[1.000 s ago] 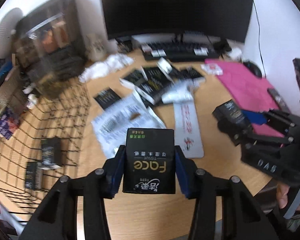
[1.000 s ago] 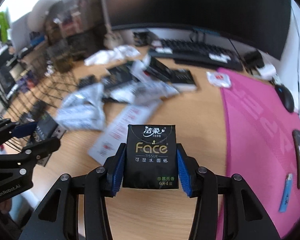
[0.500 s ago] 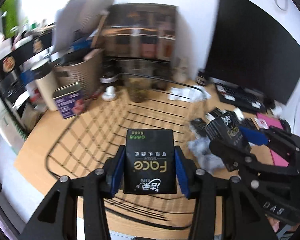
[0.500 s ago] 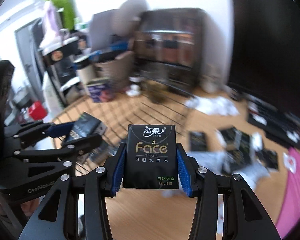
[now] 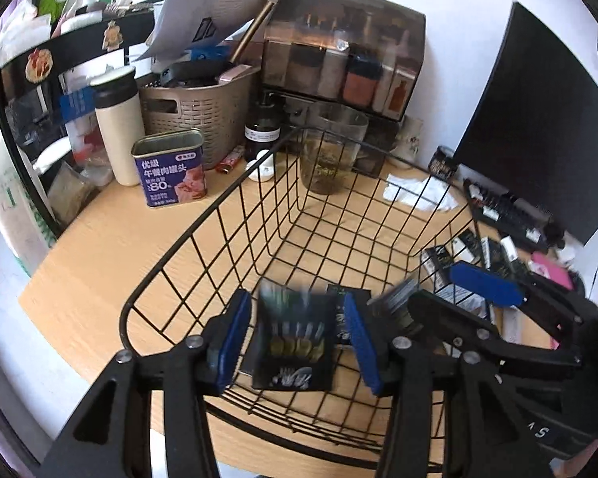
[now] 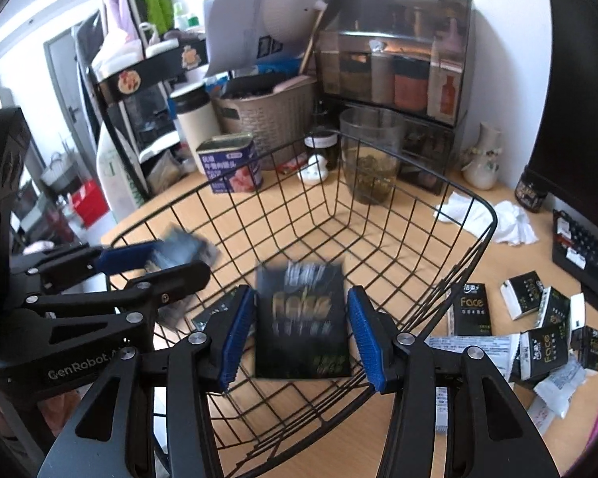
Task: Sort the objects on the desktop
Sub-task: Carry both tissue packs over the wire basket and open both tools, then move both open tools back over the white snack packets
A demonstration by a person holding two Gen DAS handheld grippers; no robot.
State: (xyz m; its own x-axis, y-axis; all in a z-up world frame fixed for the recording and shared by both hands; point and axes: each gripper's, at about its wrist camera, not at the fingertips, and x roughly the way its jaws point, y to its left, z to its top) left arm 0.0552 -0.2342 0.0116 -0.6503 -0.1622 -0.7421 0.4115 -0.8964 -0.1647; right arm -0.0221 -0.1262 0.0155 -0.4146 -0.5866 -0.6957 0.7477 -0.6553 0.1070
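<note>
A black wire basket [image 5: 203, 219] [image 6: 478, 207] stands on the wooden desk. My left gripper [image 5: 297, 334] is open over its near side; a black Face tissue pack [image 5: 293, 342], motion-blurred, is loose between the spread blue pads, falling into the basket. My right gripper [image 6: 301, 326] is open too, with its own blurred black tissue pack [image 6: 301, 318] dropping free between the pads. Each gripper shows in the other's view: the right one [image 5: 450, 290] and the left one [image 6: 155, 257]. More black tissue packs [image 6: 538, 318] lie on the desk right of the basket.
Behind the basket stand a glass cup [image 5: 333, 147], a blue meat tin [image 5: 171, 171], a white tumbler [image 5: 117, 127], a woven bin [image 5: 203, 103] and a dark organiser [image 5: 343, 63]. A monitor [image 5: 538, 151], keyboard [image 5: 510, 211] and crumpled white tissues [image 6: 506, 221] are to the right.
Both grippers swung left from the desk clutter to above the basket. Both have opened and let go of their tissue packs, which now fall blurred into the basket.
</note>
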